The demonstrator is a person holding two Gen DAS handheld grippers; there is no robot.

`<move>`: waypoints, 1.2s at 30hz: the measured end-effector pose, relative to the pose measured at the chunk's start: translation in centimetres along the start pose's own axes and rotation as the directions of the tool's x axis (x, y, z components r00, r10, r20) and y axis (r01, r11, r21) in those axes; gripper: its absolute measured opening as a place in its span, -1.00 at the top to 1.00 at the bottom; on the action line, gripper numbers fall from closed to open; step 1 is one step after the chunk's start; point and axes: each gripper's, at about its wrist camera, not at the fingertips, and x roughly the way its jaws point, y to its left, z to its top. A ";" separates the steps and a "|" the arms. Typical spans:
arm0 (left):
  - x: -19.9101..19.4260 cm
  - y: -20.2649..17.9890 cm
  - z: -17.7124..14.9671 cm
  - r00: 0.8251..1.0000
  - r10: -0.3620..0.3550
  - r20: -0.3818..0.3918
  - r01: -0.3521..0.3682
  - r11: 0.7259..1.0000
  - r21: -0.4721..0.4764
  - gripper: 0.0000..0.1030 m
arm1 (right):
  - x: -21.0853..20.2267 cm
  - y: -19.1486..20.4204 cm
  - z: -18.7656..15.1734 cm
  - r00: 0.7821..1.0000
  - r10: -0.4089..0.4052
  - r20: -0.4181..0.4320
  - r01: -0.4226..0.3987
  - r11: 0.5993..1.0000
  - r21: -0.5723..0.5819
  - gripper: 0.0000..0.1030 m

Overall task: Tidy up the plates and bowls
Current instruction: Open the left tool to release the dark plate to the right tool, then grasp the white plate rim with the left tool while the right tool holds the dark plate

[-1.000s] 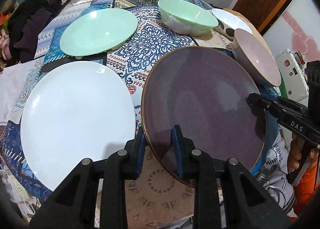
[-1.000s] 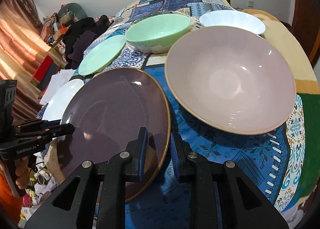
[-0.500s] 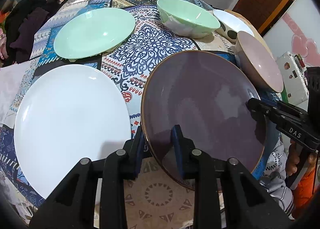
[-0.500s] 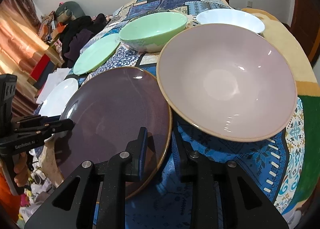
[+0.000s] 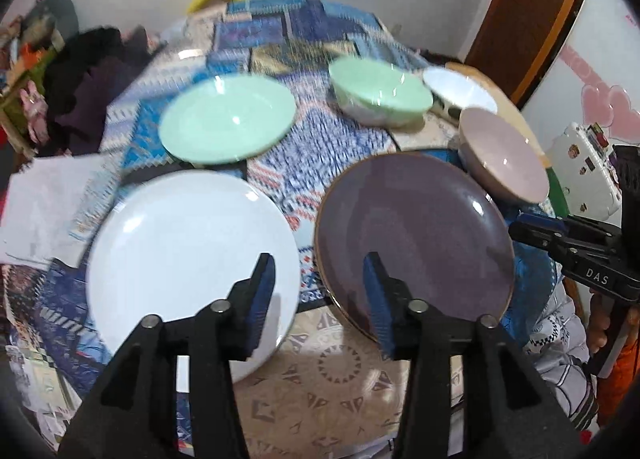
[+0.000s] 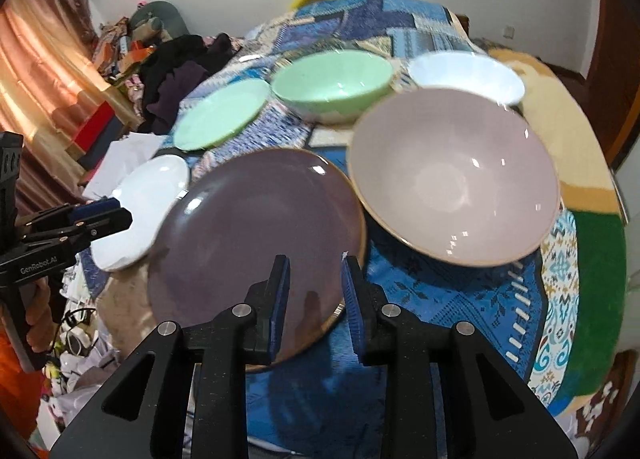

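Note:
A dark purple plate [image 5: 416, 235] [image 6: 256, 235] lies on the patterned cloth near the front edge. My left gripper [image 5: 320, 291] is open and empty, raised above the gap between the purple plate and a white plate [image 5: 188, 259] [image 6: 148, 207]. My right gripper [image 6: 314, 291] is open and empty, just above the purple plate's near right rim. A pink bowl [image 6: 456, 175] [image 5: 504, 155] sits right of the purple plate. A green plate [image 5: 228, 123] [image 6: 222, 119], a green bowl [image 5: 380, 93] [image 6: 334, 81] and a white bowl [image 6: 464, 75] [image 5: 460, 91] lie farther back.
The patterned cloth [image 6: 460, 299] covers a round table that drops off at the front and right. Dark clothes [image 5: 92, 75] are piled at the far left. White paper [image 5: 48, 203] lies left of the white plate. A white case [image 5: 588, 167] stands off the table's right.
Both grippers were shut on the purple plate's rim; now both have opened, let it go and pulled up and back. The plate lies on the cloth.

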 end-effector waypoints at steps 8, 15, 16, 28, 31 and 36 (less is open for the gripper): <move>-5.1 1.9 0.5 0.988 0.056 0.143 -0.051 0.998 -0.039 -0.28 | -1.3 3.4 2.1 0.996 0.055 0.072 -0.050 0.996 -0.069 0.31; -7.3 5.6 0.0 0.970 0.144 0.195 -0.123 0.986 -0.116 -0.55 | -0.9 6.9 3.8 0.989 0.099 0.107 -0.082 0.985 -0.150 0.03; -7.4 6.2 -0.2 0.969 0.155 0.194 -0.132 0.983 -0.128 -0.56 | -0.6 7.5 4.2 0.989 0.106 0.108 -0.087 0.983 -0.164 0.02; -5.3 13.5 -2.9 0.971 0.229 0.071 -0.207 0.950 -0.236 -0.58 | 5.2 12.1 6.5 0.991 0.136 0.006 -0.131 0.963 -0.237 0.01; -3.9 15.0 -3.7 0.974 0.226 0.031 -0.211 0.943 -0.258 -0.58 | 7.0 13.0 6.9 0.992 0.123 -0.033 -0.127 0.958 -0.257 0.01; -1.8 16.9 -4.9 0.980 0.198 -0.031 -0.198 0.938 -0.283 -0.57 | 10.1 13.8 7.1 0.988 0.110 -0.109 -0.136 0.952 -0.276 0.01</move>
